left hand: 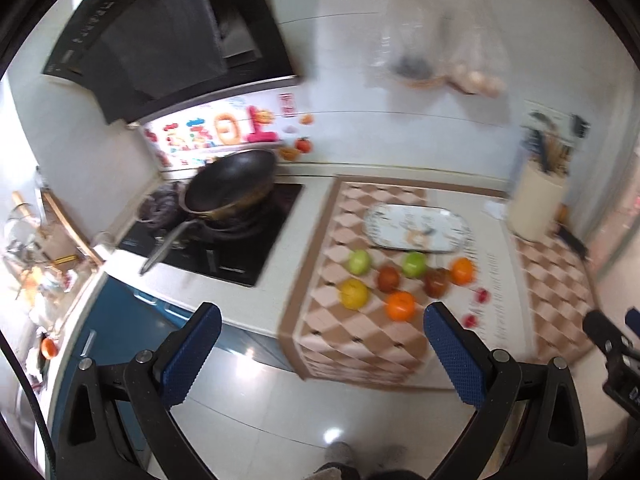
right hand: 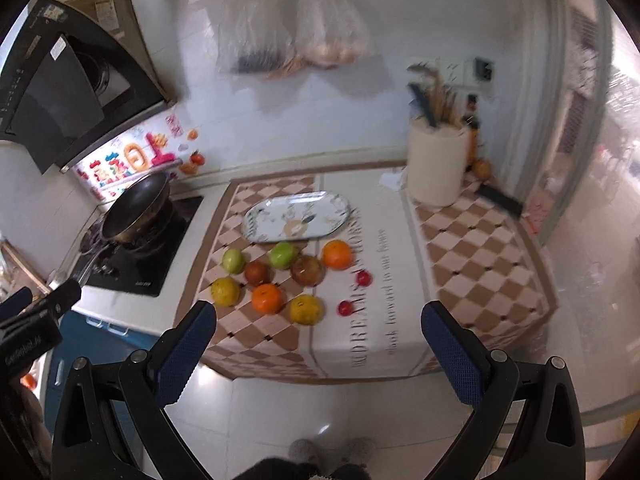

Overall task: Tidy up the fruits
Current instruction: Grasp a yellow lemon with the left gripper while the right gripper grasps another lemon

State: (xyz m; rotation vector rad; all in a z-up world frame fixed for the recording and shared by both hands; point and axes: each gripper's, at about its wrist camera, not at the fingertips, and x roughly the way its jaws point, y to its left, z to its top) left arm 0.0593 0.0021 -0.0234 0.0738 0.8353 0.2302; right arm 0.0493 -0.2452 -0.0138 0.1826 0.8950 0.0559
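looks like nothing's picked yet: both left gripper (left hand: 322, 334) and right gripper (right hand: 320, 334) hang back, jaws apart and empty, fruits (right hand: 280, 280) on the bench ahead of them, empty tray (right hand: 298, 218) just beyond, so next means reaching in.

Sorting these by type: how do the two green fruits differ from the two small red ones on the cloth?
The green fruits are clearly bigger than the small red fruits. The green ones sit just in front of the tray; the red ones lie nearer the counter's front edge, on the lettered strip beside the other fruit. All four are roundish, rest on the cloth, and none is on the tray.
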